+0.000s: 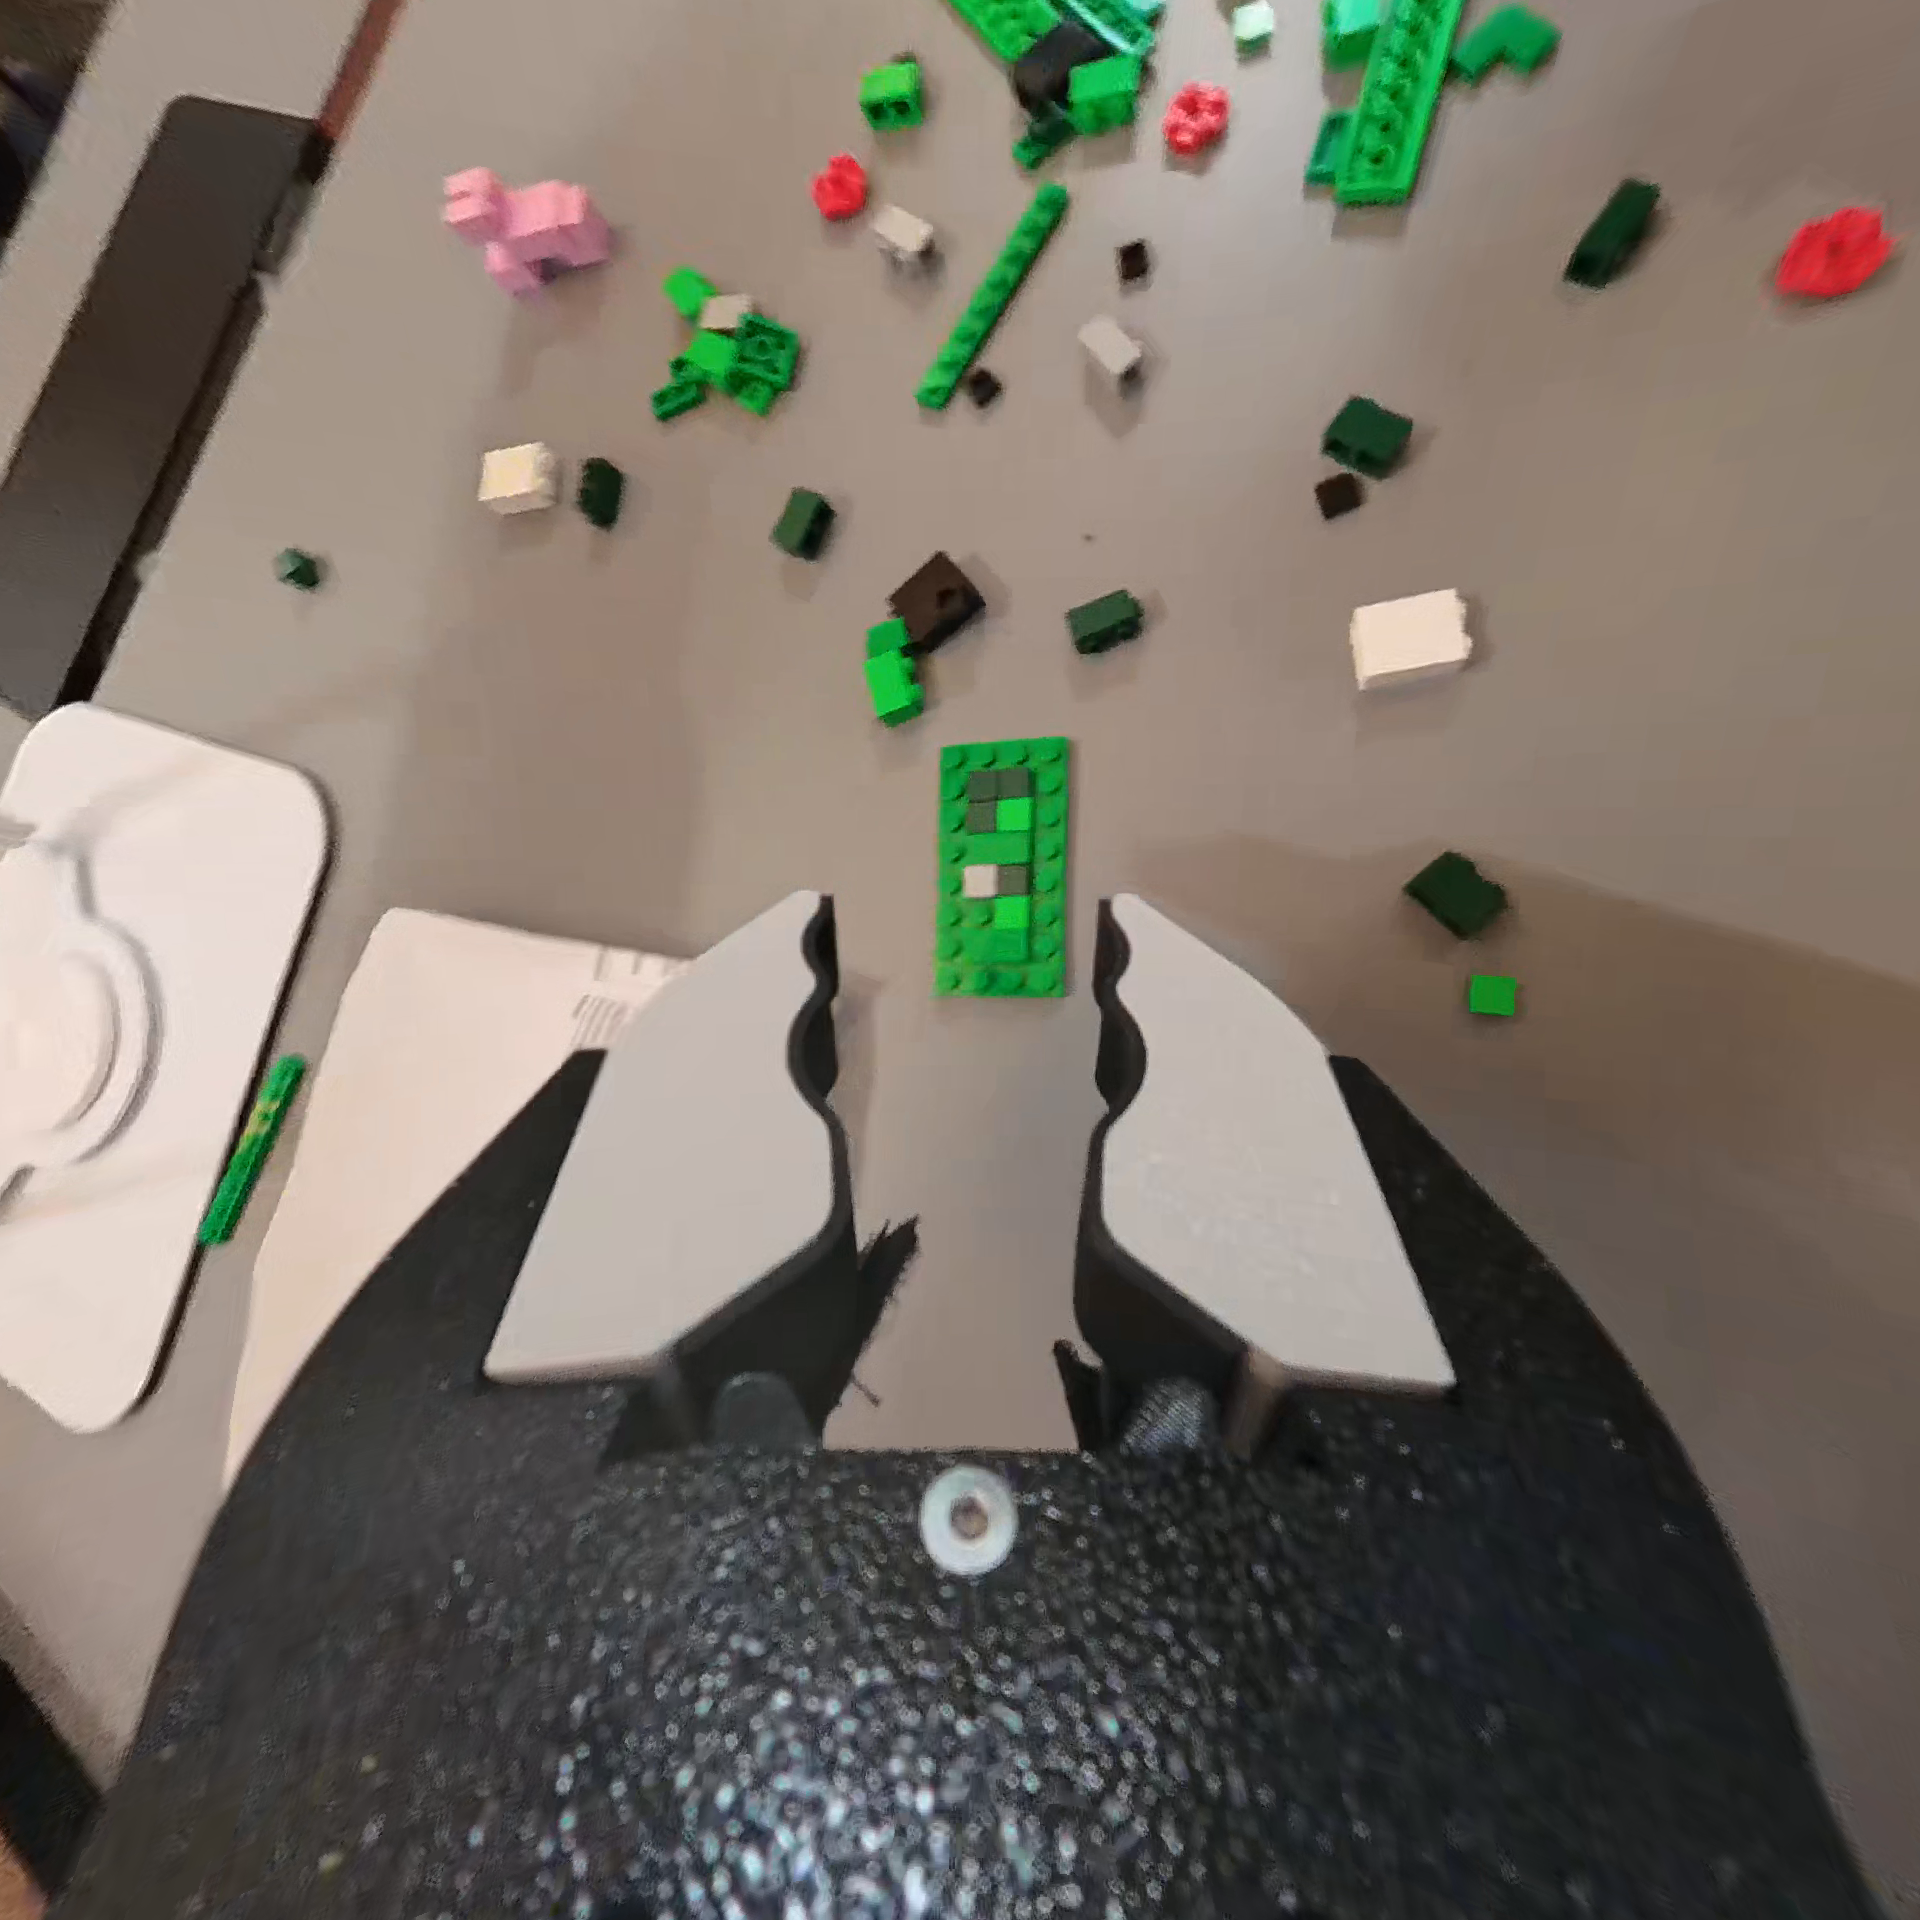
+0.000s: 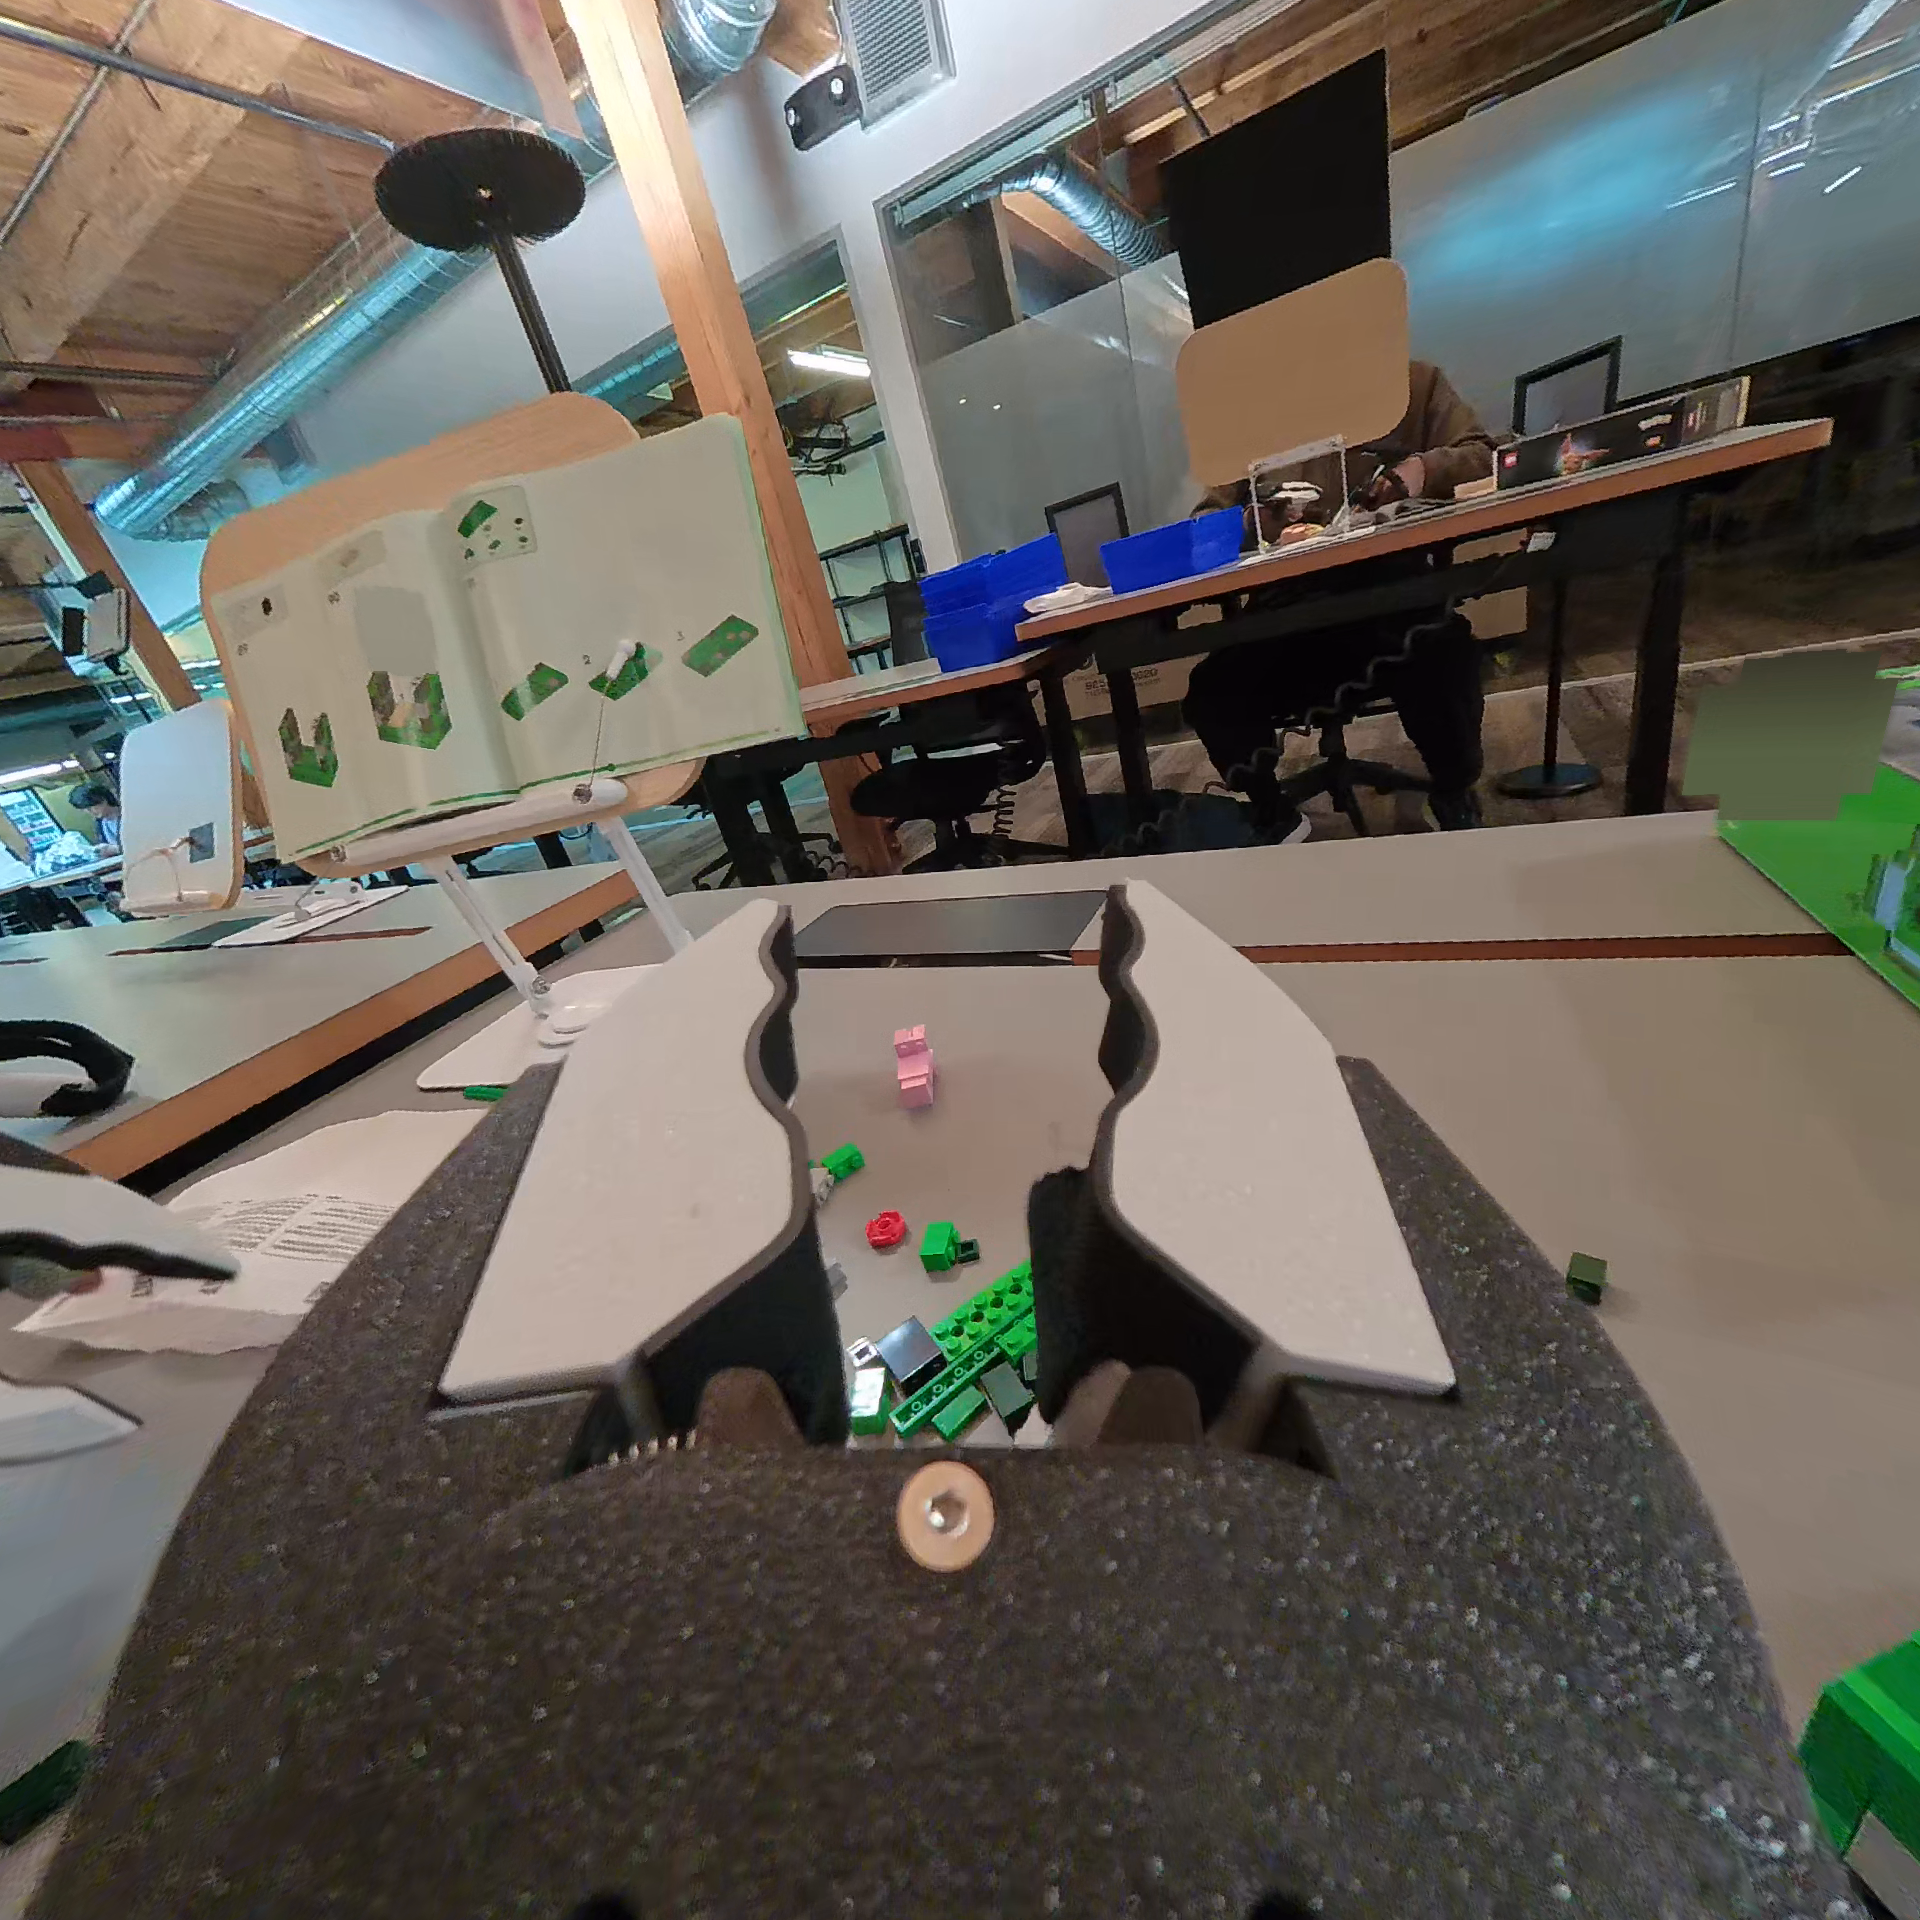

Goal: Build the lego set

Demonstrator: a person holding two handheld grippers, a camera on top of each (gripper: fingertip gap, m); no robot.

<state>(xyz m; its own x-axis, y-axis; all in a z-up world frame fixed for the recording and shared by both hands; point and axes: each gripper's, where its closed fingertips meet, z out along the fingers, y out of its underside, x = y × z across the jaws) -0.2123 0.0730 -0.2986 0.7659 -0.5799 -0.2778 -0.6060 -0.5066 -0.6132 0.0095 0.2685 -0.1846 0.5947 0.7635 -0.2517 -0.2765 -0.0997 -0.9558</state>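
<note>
Lego pieces lie scattered over the grey worktop point(image 1: 582, 665), and the part-built piece among them is a bright green plate point(image 1: 1004, 871) with a short double row of small tiles down its middle. In the left wrist view this plate sits directly ahead of the left gripper point(image 1: 966, 914), its near end reaching just between the tips of the jaws and its far end beyond them. Its long axis runs straight away from the jaws, in line with their gap, so its two long sides face the two fingers. The left jaws are spread wide and hold nothing; the plate looks narrower than the opening.

A white brick point(image 1: 1410, 638) lies ahead and to the right of the left jaws, a small green tile point(image 1: 1492, 994) close off their right side, and a long thin green strip point(image 1: 992, 295) farther ahead. The view is motion-blurred, so whether the jaws are above the plate or level with it is hard to say.

The right gripper point(image 2: 945, 997) also has its jaws spread and empty. It points low across the worktop toward a pink pig figure point(image 2: 914, 1065), with a heap of green plates point(image 2: 971, 1351) near its base. An open instruction booklet point(image 2: 499, 623) stands on a holder off to its left.

Judged from this, the left gripper is the nearer to the plate, and a grip across the short width would suit.
</note>
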